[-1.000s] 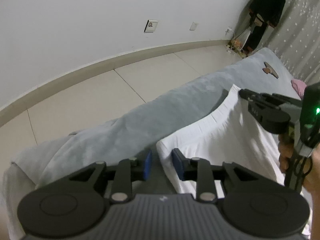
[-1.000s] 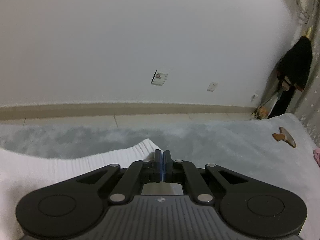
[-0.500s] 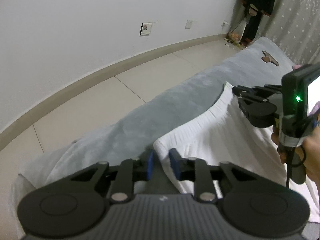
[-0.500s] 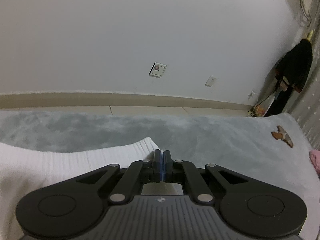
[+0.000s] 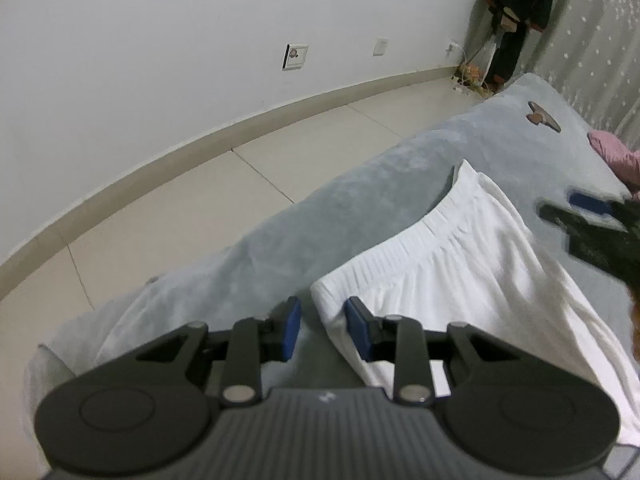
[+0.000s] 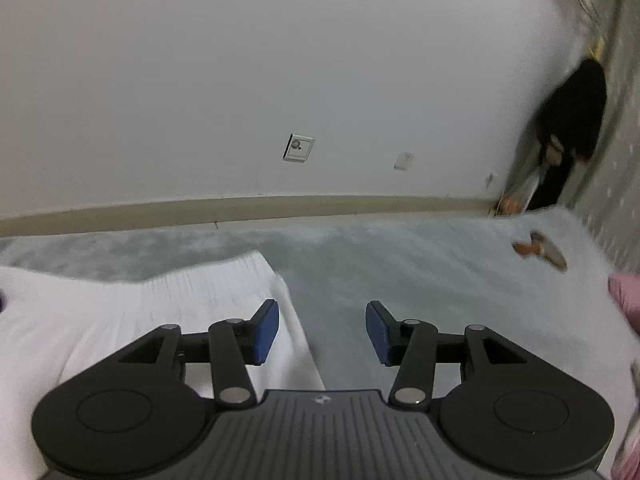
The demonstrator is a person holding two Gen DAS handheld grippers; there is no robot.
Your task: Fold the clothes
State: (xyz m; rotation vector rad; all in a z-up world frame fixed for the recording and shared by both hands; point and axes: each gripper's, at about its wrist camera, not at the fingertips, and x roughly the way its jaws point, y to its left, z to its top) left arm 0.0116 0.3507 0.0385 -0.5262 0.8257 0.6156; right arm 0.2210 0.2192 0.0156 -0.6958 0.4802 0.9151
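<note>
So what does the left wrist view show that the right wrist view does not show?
Only the left wrist view shows the left gripper, open at the white garment's corner, and wide floor tiles. Only the right wrist view shows the right gripper's wide gap over the garment's right edge. Both show the garment, grey bed cover, wall socket, pink cloth and dark hanging clothes.
</note>
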